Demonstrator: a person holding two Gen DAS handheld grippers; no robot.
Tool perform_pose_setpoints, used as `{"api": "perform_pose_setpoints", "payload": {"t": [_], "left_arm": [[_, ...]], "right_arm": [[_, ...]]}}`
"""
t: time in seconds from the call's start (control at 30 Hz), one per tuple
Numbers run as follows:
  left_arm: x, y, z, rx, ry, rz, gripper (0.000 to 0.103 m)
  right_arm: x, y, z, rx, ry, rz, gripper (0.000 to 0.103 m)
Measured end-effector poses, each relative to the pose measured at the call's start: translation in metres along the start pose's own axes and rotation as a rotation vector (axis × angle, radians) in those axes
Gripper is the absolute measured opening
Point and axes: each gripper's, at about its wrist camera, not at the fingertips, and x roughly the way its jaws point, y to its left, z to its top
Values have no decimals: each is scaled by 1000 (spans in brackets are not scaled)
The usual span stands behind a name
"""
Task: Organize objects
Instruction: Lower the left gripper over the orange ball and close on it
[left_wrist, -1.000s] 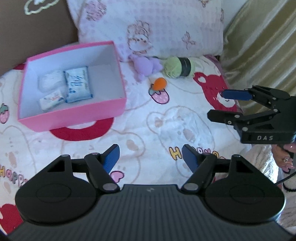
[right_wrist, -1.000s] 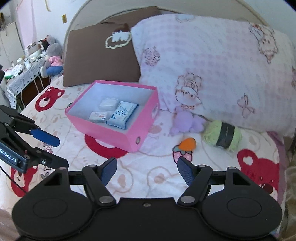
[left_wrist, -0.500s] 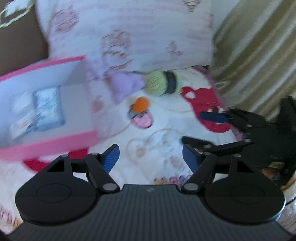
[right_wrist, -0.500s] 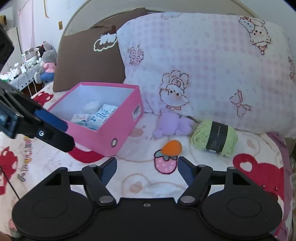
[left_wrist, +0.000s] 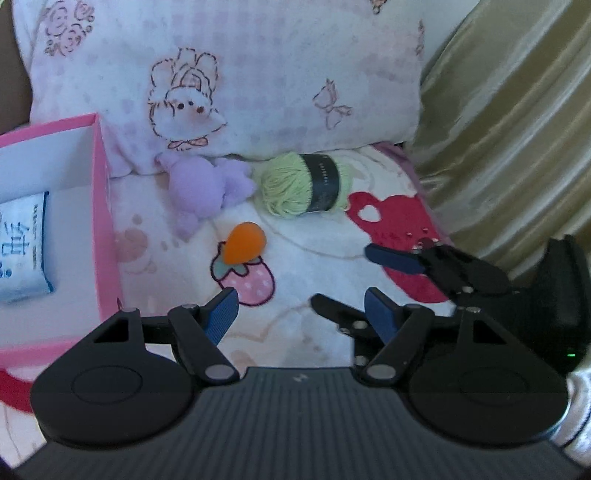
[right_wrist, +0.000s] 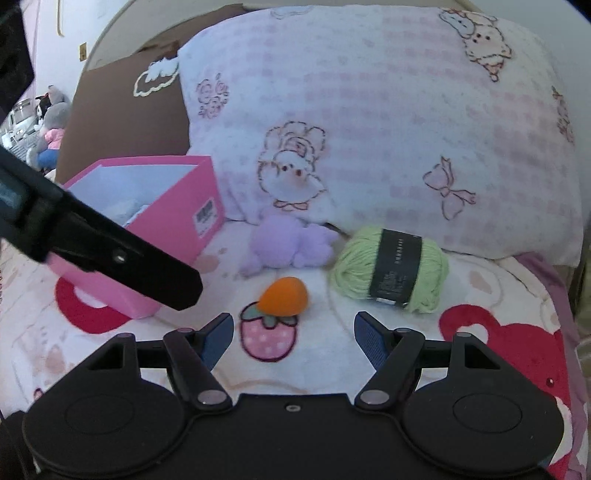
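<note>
Pointing downward at the printed white bedspread (right_wrist: 332, 354), both black two-finger grippers with blue pads: left gripper (left_wrist: 299, 310) and right gripper (right_wrist: 291, 334), each with jaws standing apart and holding nothing. Seen in the left wrist view also the right gripper (left_wrist: 354, 277), coming in from the right side, low over the red bear print, its fingers spread. Seen in the right wrist view one black finger of the left gripper (right_wrist: 140, 273), crossing in front of the pink cardboard box (right_wrist: 177, 206).

Lying ahead between the jaws of the right gripper: small orange egg-shaped sponge (right_wrist: 284, 297), on a strawberry print, not touched. Just behind it the lilac plush toy (right_wrist: 288, 243) and, beside that, the light green ball of yarn with a black paper band (right_wrist: 391, 269), both at the foot of the pink-and-white checked pillow (right_wrist: 369, 129).

Compared with one second ago: both grippers lower and nearer to the three small things, which look larger; pink box moved to the left edge of the left wrist view (left_wrist: 105, 229), only its right wall and one white-and-blue packet (left_wrist: 22, 251) showing.

Open room: bare bedspread around the sponge on all sides; box wall close on the left; pillow closing the back; gold curtain (left_wrist: 517, 129) on the right.
</note>
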Motion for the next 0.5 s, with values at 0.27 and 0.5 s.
{"api": "perform_pose_setpoints", "payload": {"t": [0.27,0.5], "left_arm": [[47,-1,13,-5,-40,146,74],[80,8,25,-13,-45,206,74]], "right_arm": [[35,-3,-4,-49,-16,39,76],[77,-3,-5,-21,-10,36,76]]}}
